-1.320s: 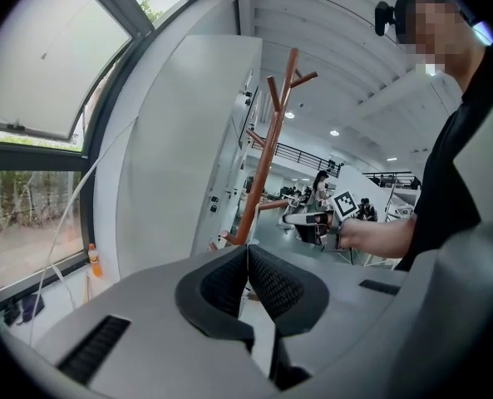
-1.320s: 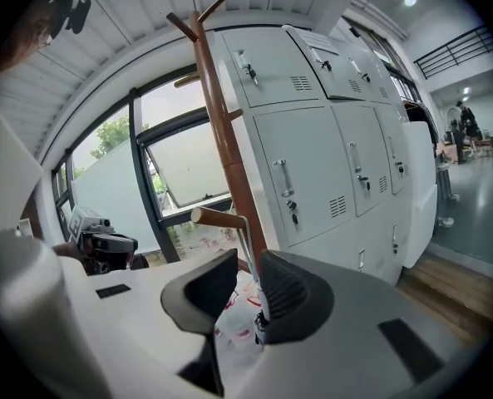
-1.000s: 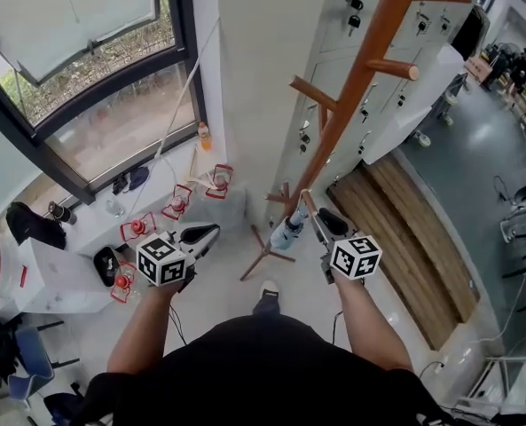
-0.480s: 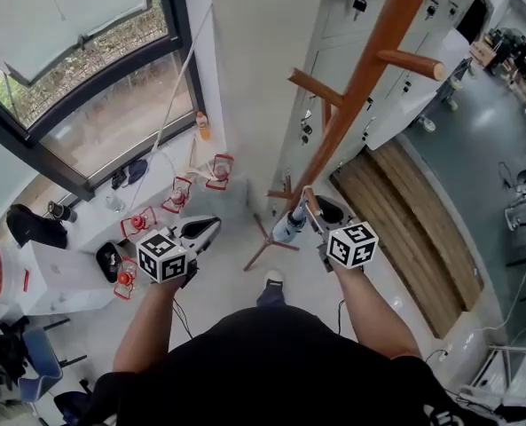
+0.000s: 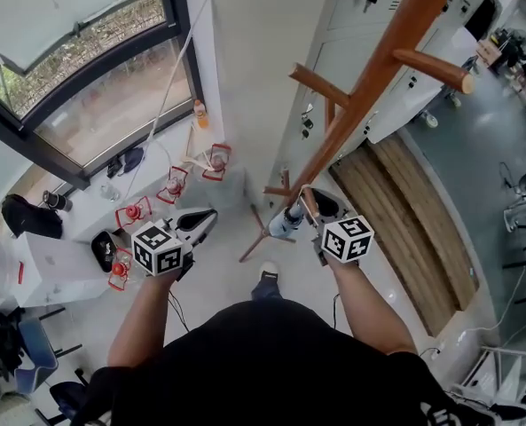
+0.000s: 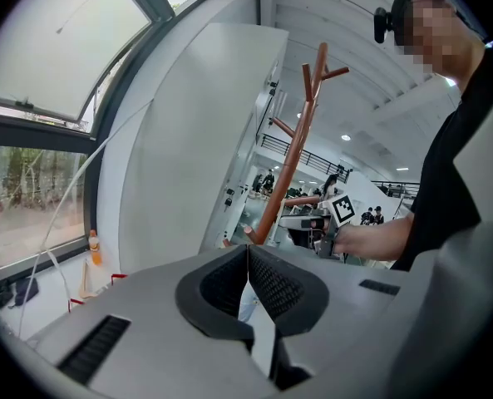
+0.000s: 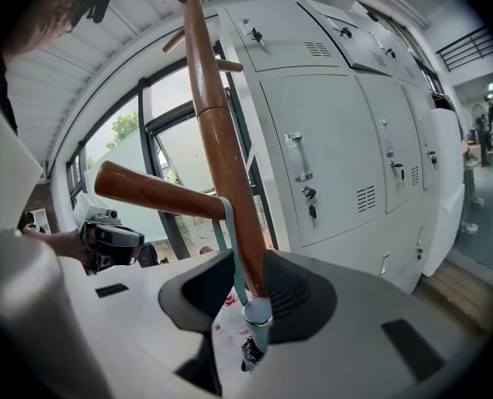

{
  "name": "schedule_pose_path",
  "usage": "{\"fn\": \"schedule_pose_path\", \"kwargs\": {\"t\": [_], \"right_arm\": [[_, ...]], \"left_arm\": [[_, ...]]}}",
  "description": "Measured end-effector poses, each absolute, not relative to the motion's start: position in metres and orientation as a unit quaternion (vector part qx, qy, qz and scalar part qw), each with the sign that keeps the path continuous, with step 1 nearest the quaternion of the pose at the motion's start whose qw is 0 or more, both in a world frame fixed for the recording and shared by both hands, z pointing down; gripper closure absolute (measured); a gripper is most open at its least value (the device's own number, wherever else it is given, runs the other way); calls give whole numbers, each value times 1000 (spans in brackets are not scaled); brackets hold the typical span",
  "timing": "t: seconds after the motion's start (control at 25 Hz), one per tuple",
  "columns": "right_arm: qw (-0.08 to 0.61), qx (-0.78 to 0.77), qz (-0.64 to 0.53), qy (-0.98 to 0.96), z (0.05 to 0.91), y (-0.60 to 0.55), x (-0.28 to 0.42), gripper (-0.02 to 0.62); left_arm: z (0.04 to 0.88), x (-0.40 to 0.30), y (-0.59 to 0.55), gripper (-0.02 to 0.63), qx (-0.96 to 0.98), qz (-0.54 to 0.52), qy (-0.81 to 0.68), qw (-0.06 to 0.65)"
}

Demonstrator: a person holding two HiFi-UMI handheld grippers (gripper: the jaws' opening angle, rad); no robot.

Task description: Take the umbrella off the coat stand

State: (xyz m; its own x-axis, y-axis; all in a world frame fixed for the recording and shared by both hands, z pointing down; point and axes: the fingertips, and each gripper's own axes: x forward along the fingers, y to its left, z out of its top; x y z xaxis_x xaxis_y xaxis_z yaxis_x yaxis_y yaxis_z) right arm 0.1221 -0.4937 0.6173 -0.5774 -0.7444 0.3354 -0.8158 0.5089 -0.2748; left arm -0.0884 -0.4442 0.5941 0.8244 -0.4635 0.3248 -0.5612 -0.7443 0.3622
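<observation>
A brown wooden coat stand (image 5: 369, 78) rises at the right of the head view. A folded umbrella (image 5: 286, 223) hangs beside its pole by a pale blue strap (image 7: 228, 243) looped over a low peg (image 7: 159, 191). My right gripper (image 5: 314, 207) is open, and the umbrella's pale blue handle (image 7: 257, 316) stands between its jaws, nearer the right pad, with a gap on the left side. My left gripper (image 5: 205, 218) is off to the left of the stand, shut with nothing in it; its pads (image 6: 248, 260) meet.
White lockers (image 7: 354, 140) stand just behind the stand. A large window (image 5: 85, 78) and a white ledge (image 5: 156, 162) with red-framed items and an orange bottle (image 5: 197, 112) lie to the left. A wooden platform (image 5: 404, 229) runs at the right. The stand's feet (image 5: 263, 238) spread on the floor.
Both grippers have edged forward and a little lower, toward the stand. The right gripper's jaws now reach around the umbrella's handle. The left gripper stays shut.
</observation>
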Motion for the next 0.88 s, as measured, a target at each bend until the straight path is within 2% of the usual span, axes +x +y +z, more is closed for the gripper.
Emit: {"fn": "schedule_pose_path", "kwargs": {"t": [0.76, 0.84, 0.88], "right_arm": [[93, 446, 205, -866, 624, -496, 126, 472], [96, 445, 203, -867, 624, -496, 124, 487], [98, 445, 201, -867, 624, -495, 123, 516]], "left_arm": [[597, -79, -449, 583, 926, 104, -281, 230], [598, -81, -447, 583, 925, 104, -282, 232], [599, -82, -446, 583, 925, 104, -283, 233]]}}
